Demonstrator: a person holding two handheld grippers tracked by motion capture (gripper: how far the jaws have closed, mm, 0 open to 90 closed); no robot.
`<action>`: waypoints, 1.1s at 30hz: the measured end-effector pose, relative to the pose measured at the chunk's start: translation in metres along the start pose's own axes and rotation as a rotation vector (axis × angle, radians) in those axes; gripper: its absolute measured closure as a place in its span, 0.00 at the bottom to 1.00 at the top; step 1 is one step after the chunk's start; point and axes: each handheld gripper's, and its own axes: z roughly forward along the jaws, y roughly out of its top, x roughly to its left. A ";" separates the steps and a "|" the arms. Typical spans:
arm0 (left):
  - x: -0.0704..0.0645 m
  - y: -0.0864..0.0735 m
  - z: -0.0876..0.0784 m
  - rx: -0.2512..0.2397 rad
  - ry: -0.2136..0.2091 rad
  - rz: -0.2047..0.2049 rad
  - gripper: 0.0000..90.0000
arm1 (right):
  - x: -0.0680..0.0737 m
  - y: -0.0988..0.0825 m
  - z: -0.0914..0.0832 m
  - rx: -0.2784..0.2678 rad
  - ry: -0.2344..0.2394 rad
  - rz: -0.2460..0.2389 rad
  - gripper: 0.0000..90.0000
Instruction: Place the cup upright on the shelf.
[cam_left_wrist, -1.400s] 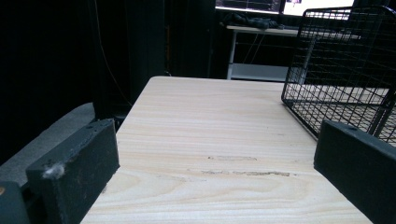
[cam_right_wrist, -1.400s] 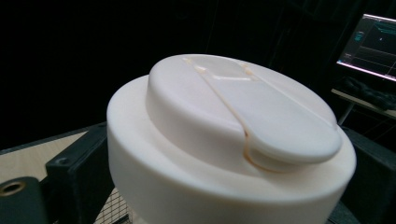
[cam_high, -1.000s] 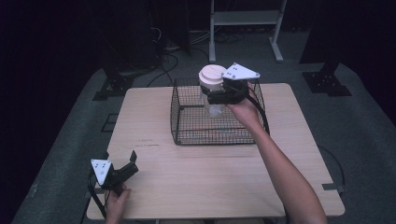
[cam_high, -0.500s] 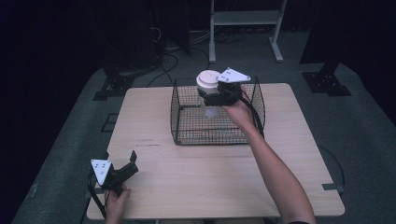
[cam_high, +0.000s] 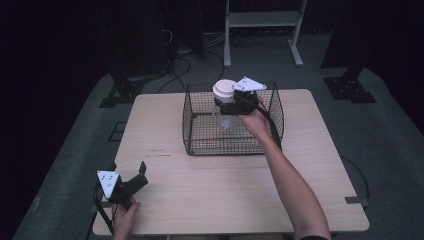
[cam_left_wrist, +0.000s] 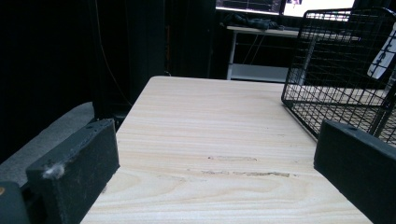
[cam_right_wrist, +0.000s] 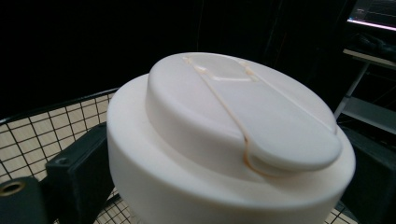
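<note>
A clear jar with a broad white lid (cam_high: 225, 90) hangs over the black wire basket (cam_high: 200, 131) at the back middle of the table. My right gripper (cam_high: 227, 106) is shut on the jar just under the lid. In the right gripper view the white lid (cam_right_wrist: 233, 135) looms close between the two black jaws, with basket wire below it. My left gripper (cam_high: 142, 176) rests near the table's front left corner, open, with bare wood between its jaws. In the left gripper view the basket (cam_left_wrist: 345, 74) stands ahead to the right.
The light wooden table (cam_high: 165, 130) sits on grey floor amid dark surroundings. A white metal stand (cam_high: 262, 30) and black cables lie beyond the far edge. The right forearm crosses the table's right half.
The right gripper with the jar has shifted slightly toward the left and back over the basket. The left gripper has stayed put.
</note>
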 end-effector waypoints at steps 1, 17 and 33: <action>0.000 0.000 0.000 0.000 -0.001 0.000 0.00 | 0.000 -0.001 0.001 0.000 -0.002 -0.001 0.05; 0.000 0.000 0.000 0.000 0.001 0.000 0.00 | -0.004 -0.025 0.013 0.055 0.001 -0.005 0.05; 0.000 0.000 0.000 0.000 0.000 0.001 0.00 | -0.004 -0.035 0.015 0.104 0.021 -0.023 0.05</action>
